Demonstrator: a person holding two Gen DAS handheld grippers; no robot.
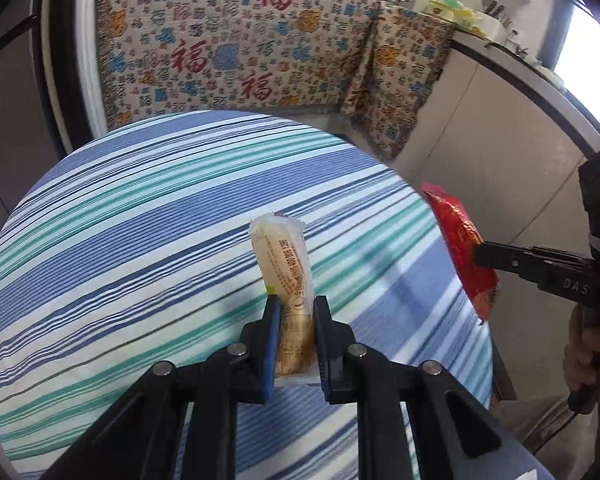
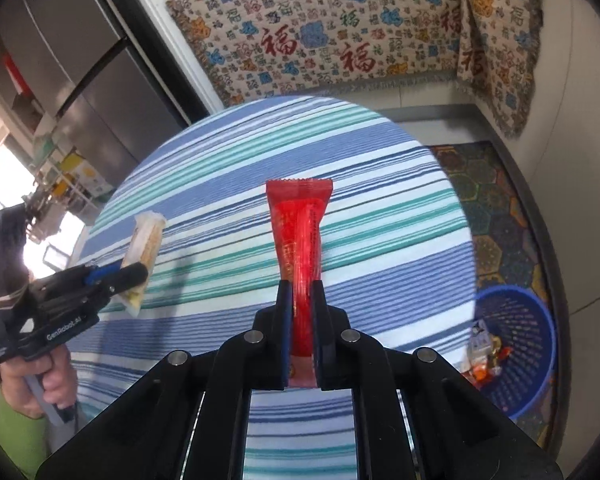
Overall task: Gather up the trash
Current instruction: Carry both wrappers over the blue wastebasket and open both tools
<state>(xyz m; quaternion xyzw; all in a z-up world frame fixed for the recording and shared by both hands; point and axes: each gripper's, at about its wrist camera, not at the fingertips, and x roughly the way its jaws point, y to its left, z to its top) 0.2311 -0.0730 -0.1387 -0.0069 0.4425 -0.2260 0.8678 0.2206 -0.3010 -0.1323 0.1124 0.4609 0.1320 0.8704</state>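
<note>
Two grippers, two wrappers, one basket. Left gripper (image 1: 296,308) is clamping one cream wrapper (image 1: 283,264) above the striped table (image 1: 120,208). Right gripper (image 2: 300,292) is pinching one red wrapper (image 2: 299,232) over the table. Blue basket (image 2: 528,320) is sitting on the floor, holding several wrappers.

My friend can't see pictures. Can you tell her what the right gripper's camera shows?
The right gripper pinches a red wrapper above a striped round table. The left gripper holds a pale yellow wrapper, and a blue basket holding trash stands on the floor.
</note>
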